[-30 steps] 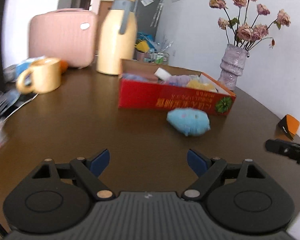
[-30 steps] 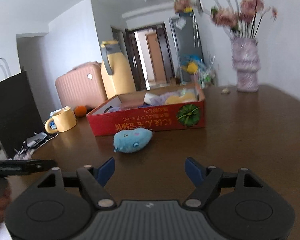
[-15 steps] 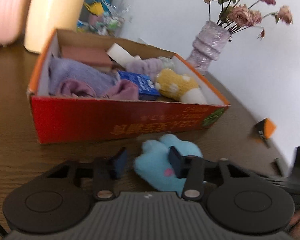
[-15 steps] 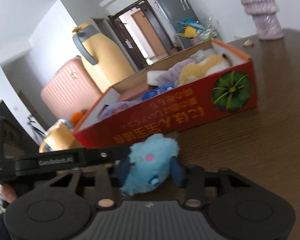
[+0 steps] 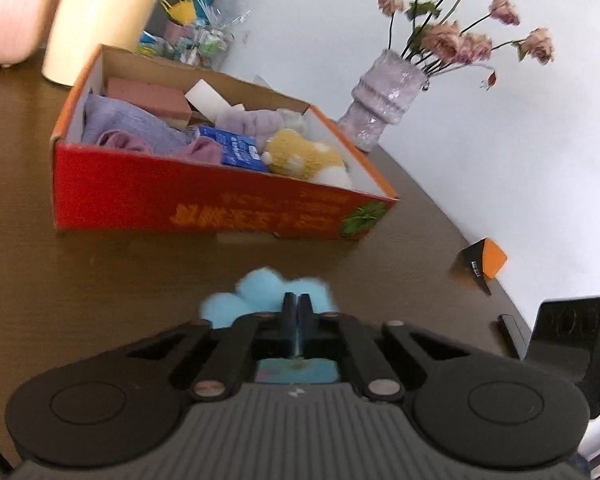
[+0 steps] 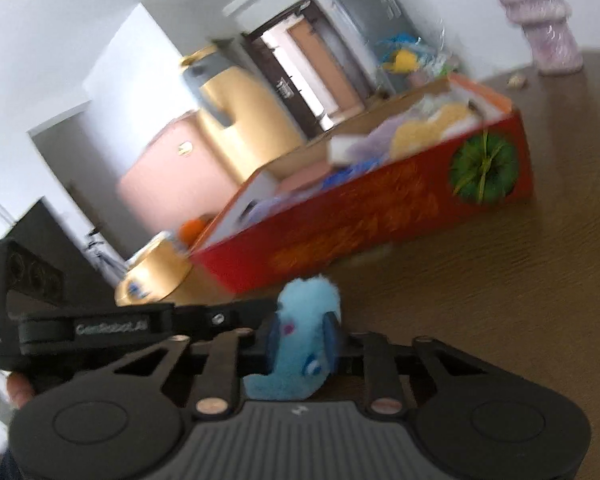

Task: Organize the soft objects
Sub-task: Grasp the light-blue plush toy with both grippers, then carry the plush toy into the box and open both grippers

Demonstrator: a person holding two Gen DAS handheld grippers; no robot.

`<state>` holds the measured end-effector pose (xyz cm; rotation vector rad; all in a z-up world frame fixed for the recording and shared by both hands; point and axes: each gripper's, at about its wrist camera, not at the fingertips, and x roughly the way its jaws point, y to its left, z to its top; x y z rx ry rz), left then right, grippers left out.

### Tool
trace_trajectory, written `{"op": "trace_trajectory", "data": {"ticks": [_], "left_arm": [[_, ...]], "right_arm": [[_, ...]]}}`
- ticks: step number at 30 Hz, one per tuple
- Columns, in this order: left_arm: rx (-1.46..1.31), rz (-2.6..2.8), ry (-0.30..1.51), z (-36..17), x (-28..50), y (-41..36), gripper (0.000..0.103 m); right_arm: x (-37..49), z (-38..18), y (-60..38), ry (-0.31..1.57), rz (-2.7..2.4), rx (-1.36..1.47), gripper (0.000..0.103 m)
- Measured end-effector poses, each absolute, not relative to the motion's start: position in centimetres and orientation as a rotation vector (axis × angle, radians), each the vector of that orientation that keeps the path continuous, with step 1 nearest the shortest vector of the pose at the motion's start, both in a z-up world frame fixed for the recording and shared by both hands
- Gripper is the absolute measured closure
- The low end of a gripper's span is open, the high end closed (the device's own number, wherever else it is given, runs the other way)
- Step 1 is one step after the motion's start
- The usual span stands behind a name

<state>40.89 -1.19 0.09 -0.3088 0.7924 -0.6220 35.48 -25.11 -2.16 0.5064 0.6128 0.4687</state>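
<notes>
Plush toy [image 6: 300,332], blue and fluffy, is sitting low over the worktop [image 6: 500,280], near the red box [image 6: 380,216] at 12 o'clock. I am squeezing it with my right tongs [image 6: 300,336] across its middle; my left tongs [image 5: 297,312] are pinching nearly together on its fur. It is looking light, squashy and slip-prone.

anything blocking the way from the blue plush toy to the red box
Only the red box's near wall, which the blue plush toy must be lifted over. Both the left gripper and right gripper grip the toy; bare table lies between.
</notes>
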Motion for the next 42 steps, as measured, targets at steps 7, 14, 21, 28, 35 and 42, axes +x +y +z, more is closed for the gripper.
{"op": "trace_trajectory", "data": {"ticks": [7, 14, 21, 28, 35, 42], "left_arm": [[-0.318, -0.600, 0.702, 0.9, 31.4, -1.2, 0.097], [-0.337, -0.350, 0.644, 0.6, 28.4, 3.9, 0.053], [-0.423, -0.329, 0.682, -1.2, 32.3, 4.0, 0.049], [-0.586, -0.421, 0.767, -3.5, 34.9, 4.9, 0.070], [-0.634, -0.450, 0.795, -3.1, 30.9, 4.0, 0.070], [-0.555, -0.539, 0.786, -1.7, 24.7, 0.0, 0.070]], "right_arm": [[27.3, -1.6, -24.5, 0.627, 0.437, 0.337, 0.094], [25.3, -0.2, -25.4, 0.540, 0.442, 0.352, 0.057], [33.2, 0.2, -23.0, 0.554, 0.480, 0.366, 0.054], [36.3, -2.8, -22.2, 0.675, 0.488, 0.458, 0.066], [30.4, -2.5, -23.5, 0.681, 0.486, 0.477, 0.070], [22.6, -1.9, -27.4, 0.632, 0.426, 0.530, 0.070]]}}
